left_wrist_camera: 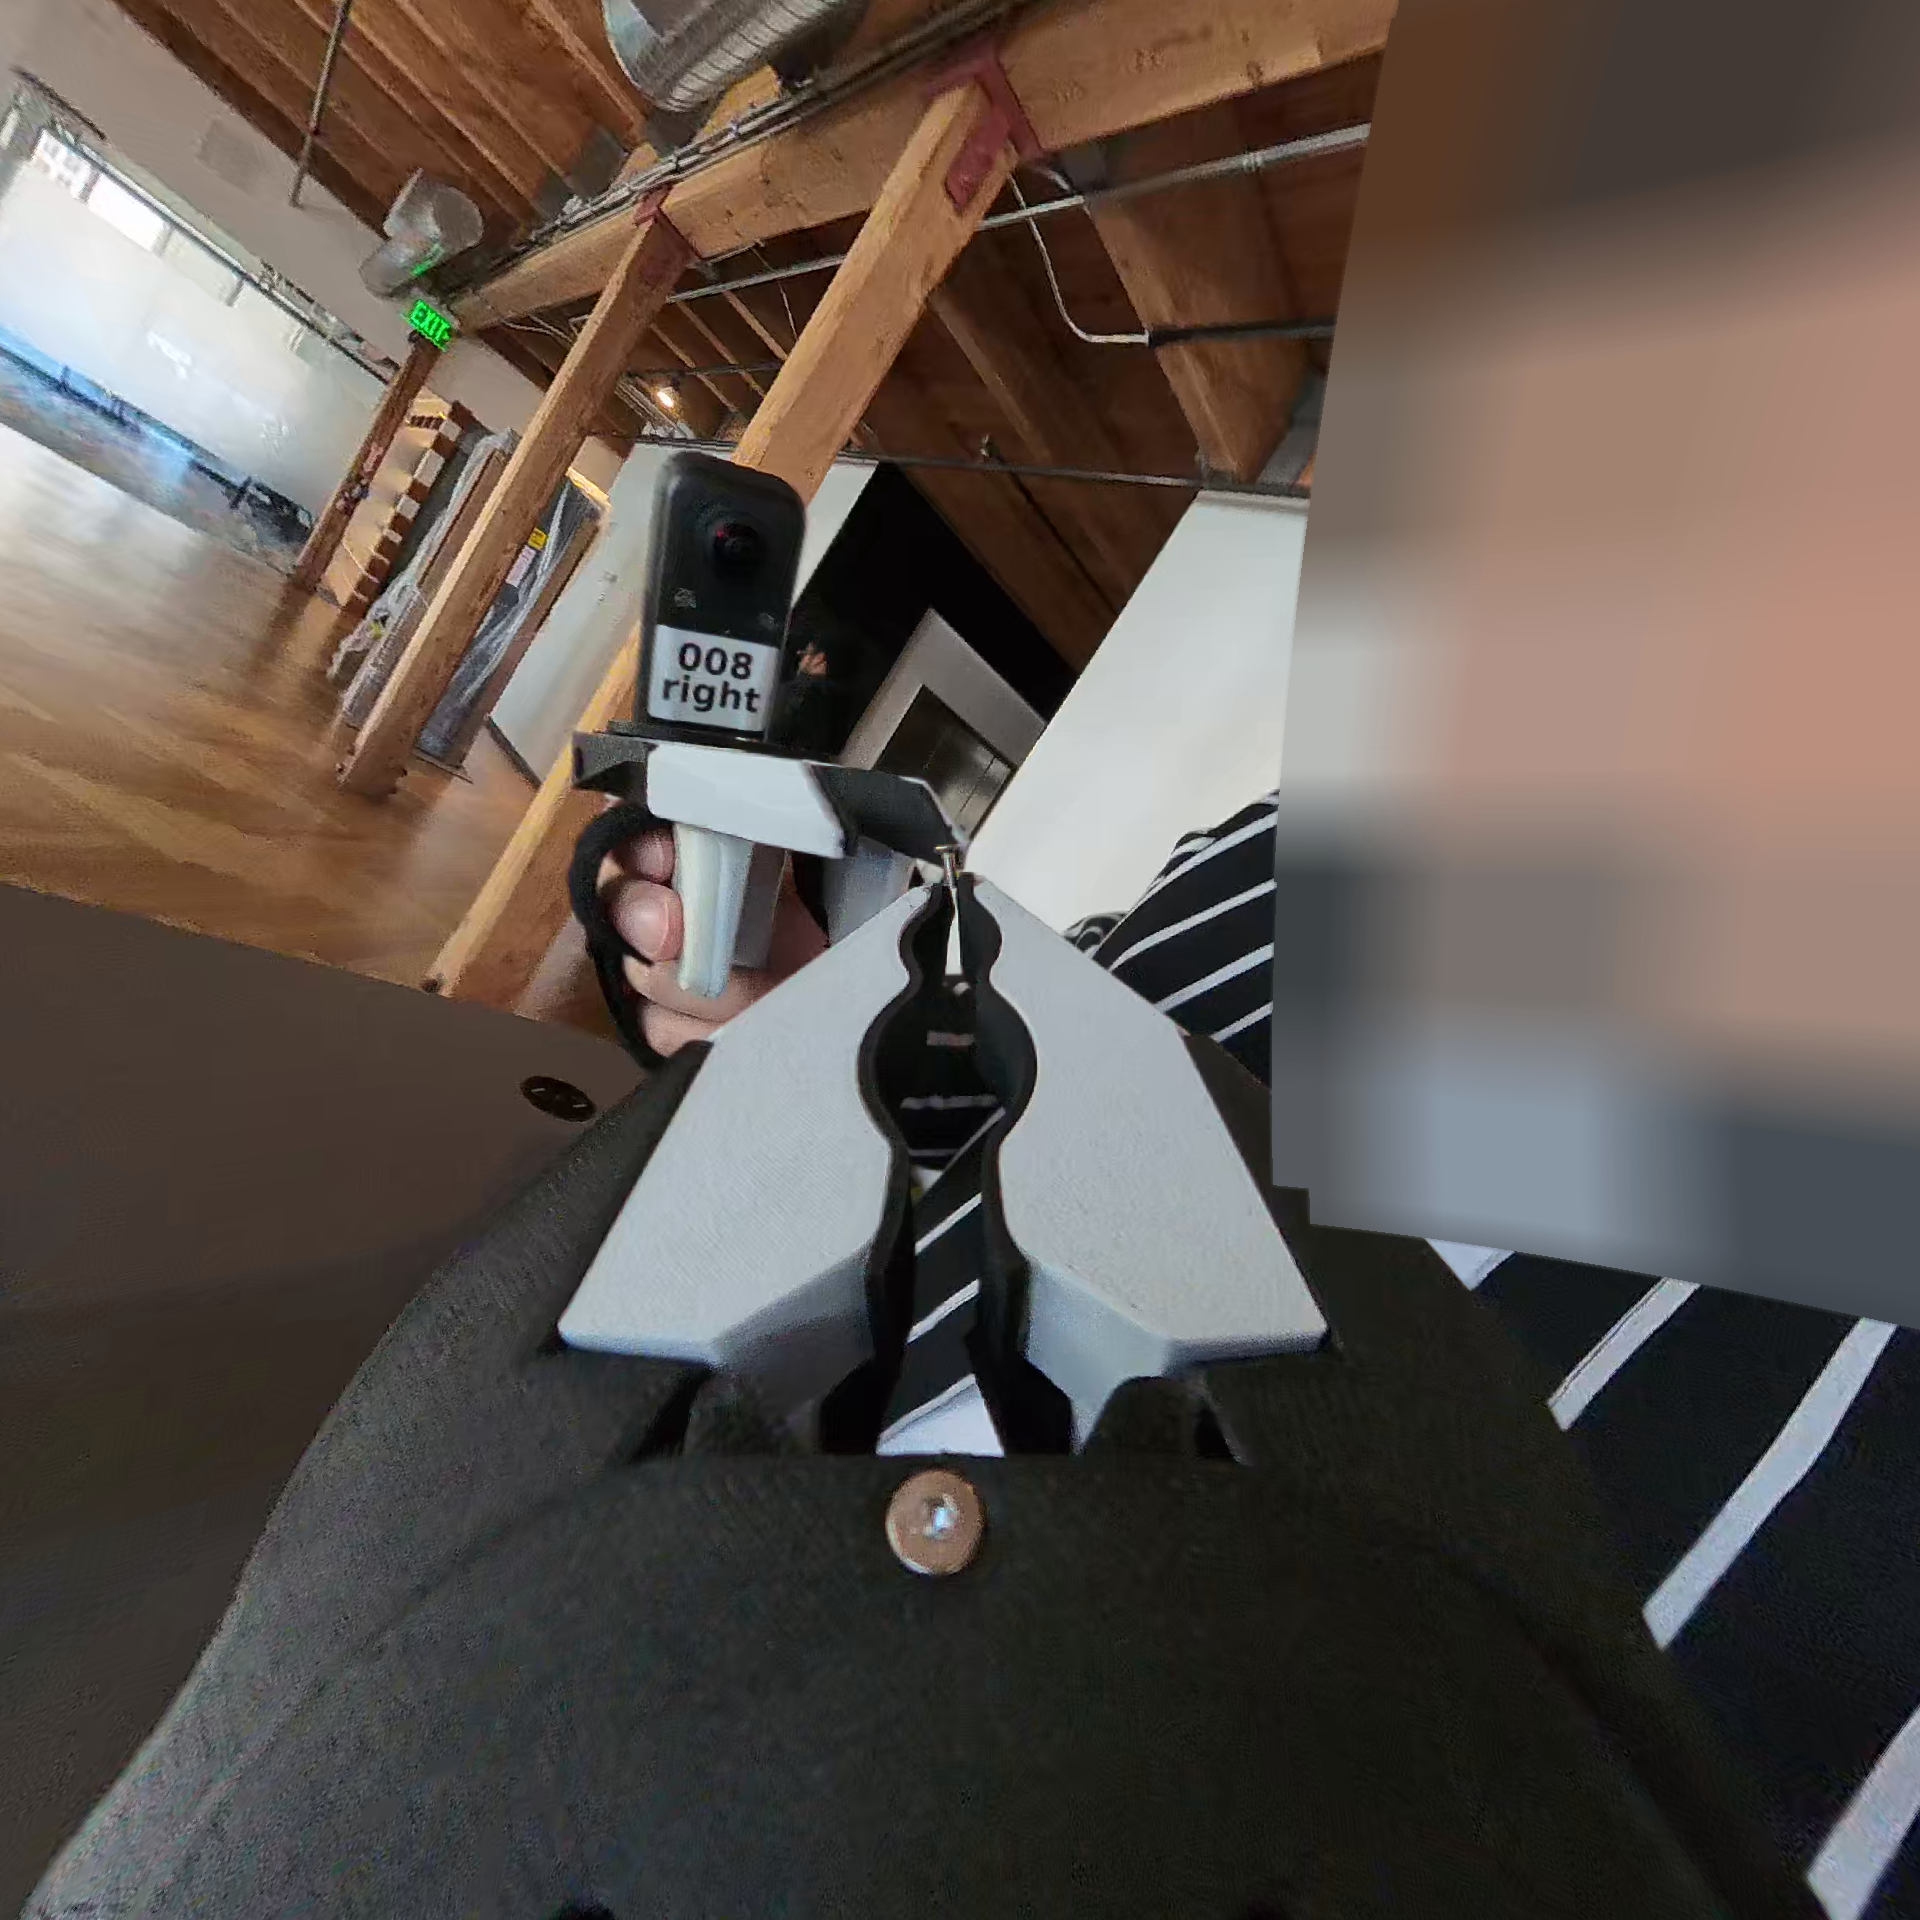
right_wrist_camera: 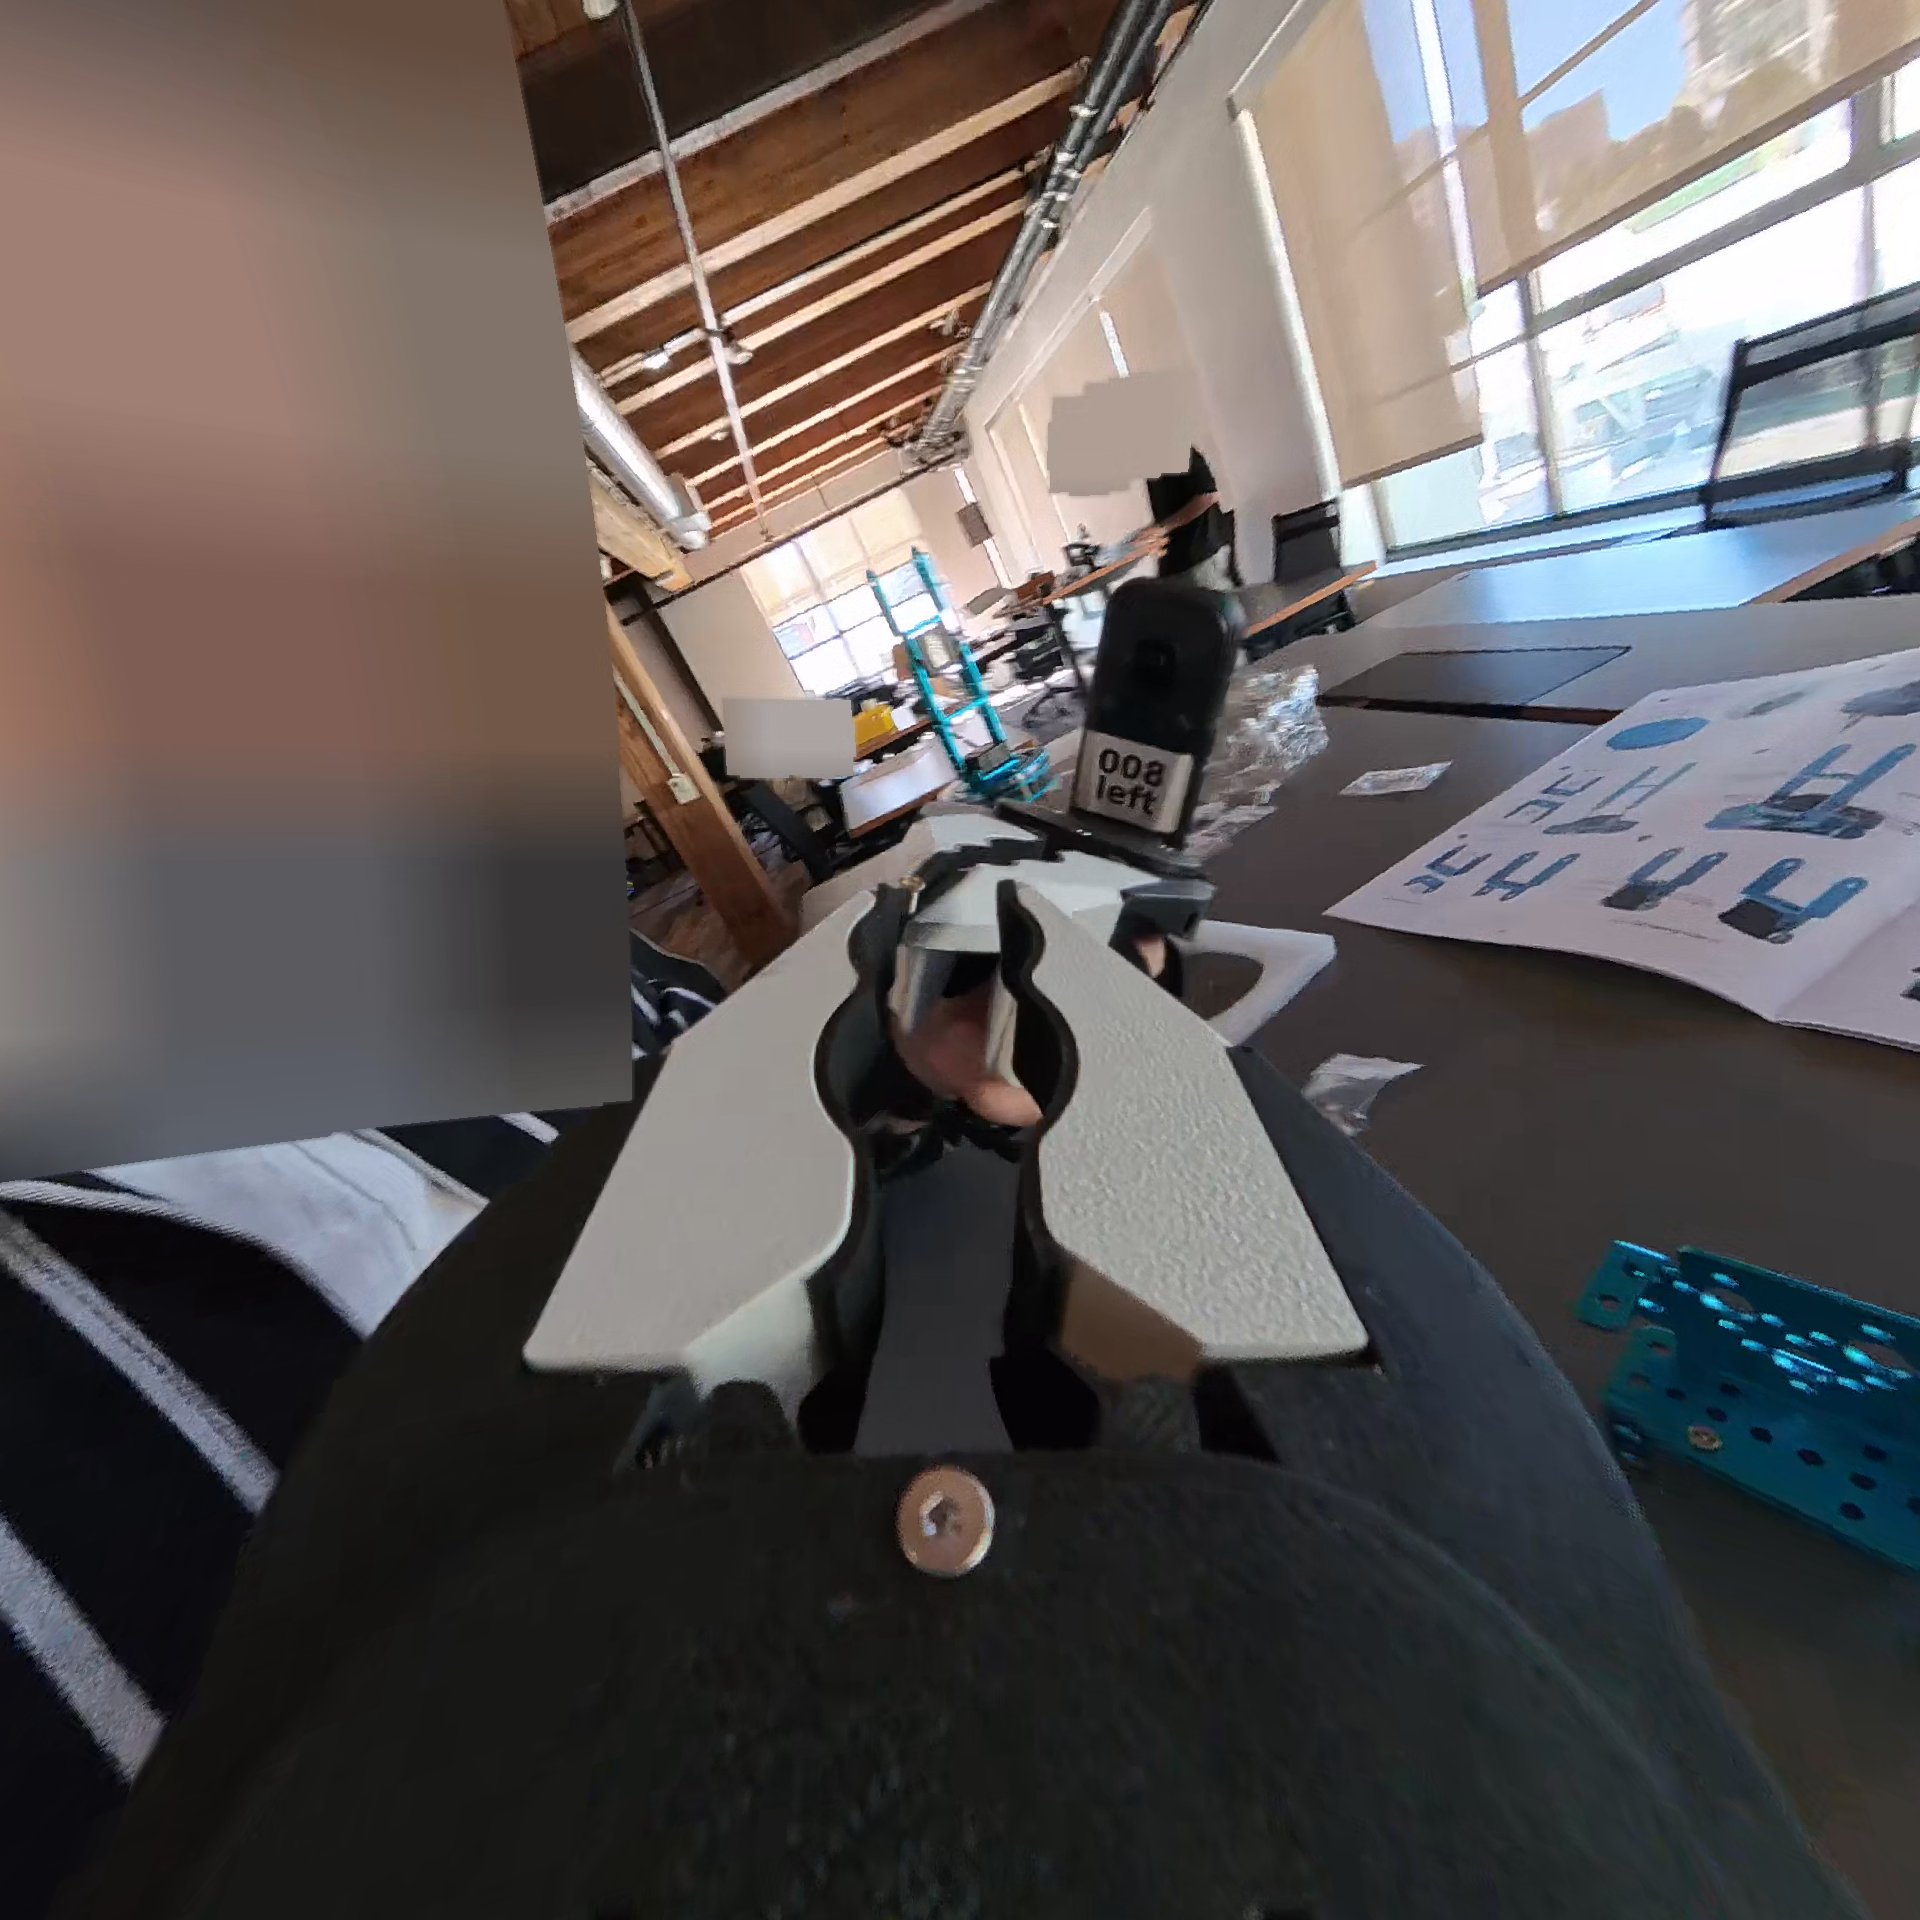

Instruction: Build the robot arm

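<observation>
Where the left gripper (left_wrist_camera: 951,896) narrows to its tips, the two white fingers are pressed almost together and pinch a thin small screw (left_wrist_camera: 949,871), which stands nearly upright between them. Just behind those tips, a black-and-white striped garment (left_wrist_camera: 1195,914) fills the gap and the right side of the left wrist view. The right gripper (right_wrist_camera: 943,906) has its fingers a little parted, with nothing of its own between them; the tips of the left gripper show through that slot, so the two tools face each other closely. One hand (left_wrist_camera: 655,935) grips the right gripper's handle and is partly hidden by the left gripper's finger. Beside the right gripper, on the dark table (right_wrist_camera: 1455,1164), lies one blue metal bracket (right_wrist_camera: 1766,1371) full of holes. Farther along are two small clear bags, one near (right_wrist_camera: 1351,1075) and one farther off (right_wrist_camera: 1392,779). A flat white piece (right_wrist_camera: 1278,956) lies beside the left gripper, and one printed sheet (right_wrist_camera: 1662,862) with blue drawings lies beyond it. A heap of crumpled clear plastic (right_wrist_camera: 1273,717) sits behind the left gripper's camera. Past that stands a blue metal frame (right_wrist_camera: 935,665). In the left wrist view, three wooden posts (left_wrist_camera: 561,499) rise from a wooden floor (left_wrist_camera: 156,707).
</observation>
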